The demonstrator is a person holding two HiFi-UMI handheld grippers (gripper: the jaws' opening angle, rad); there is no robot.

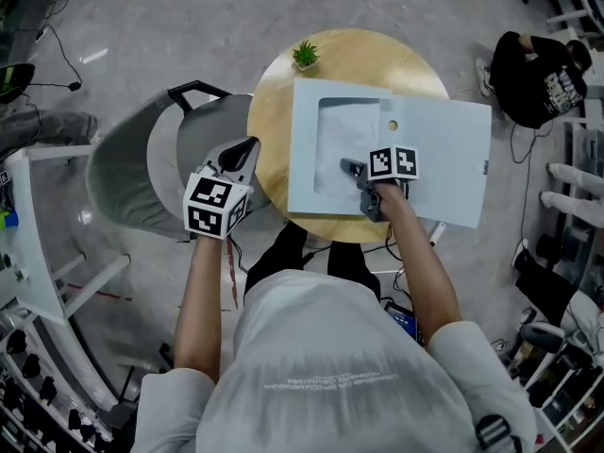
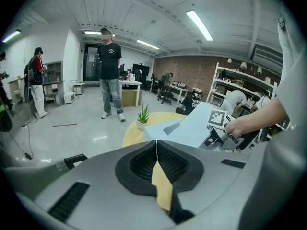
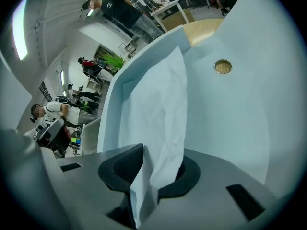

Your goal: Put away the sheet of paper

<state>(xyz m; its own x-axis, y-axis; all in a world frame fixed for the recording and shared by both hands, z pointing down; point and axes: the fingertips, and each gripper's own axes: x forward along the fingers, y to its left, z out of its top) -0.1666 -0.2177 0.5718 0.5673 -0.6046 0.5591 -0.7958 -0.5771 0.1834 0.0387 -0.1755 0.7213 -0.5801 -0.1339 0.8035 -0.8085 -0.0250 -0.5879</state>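
Note:
A white sheet of paper lies in the left half of an open pale blue folder on the round wooden table. My right gripper is at the sheet's near edge. In the right gripper view the crumpled paper rises up between the jaws, which stand a little apart and do not pinch it. My left gripper hovers at the table's left rim, clear of the folder. Its jaws are shut and hold nothing.
A small potted plant stands at the table's far edge. A grey chair is just left of the table under my left gripper. A person sits on the floor at the far right. The folder's right flap has a round hole.

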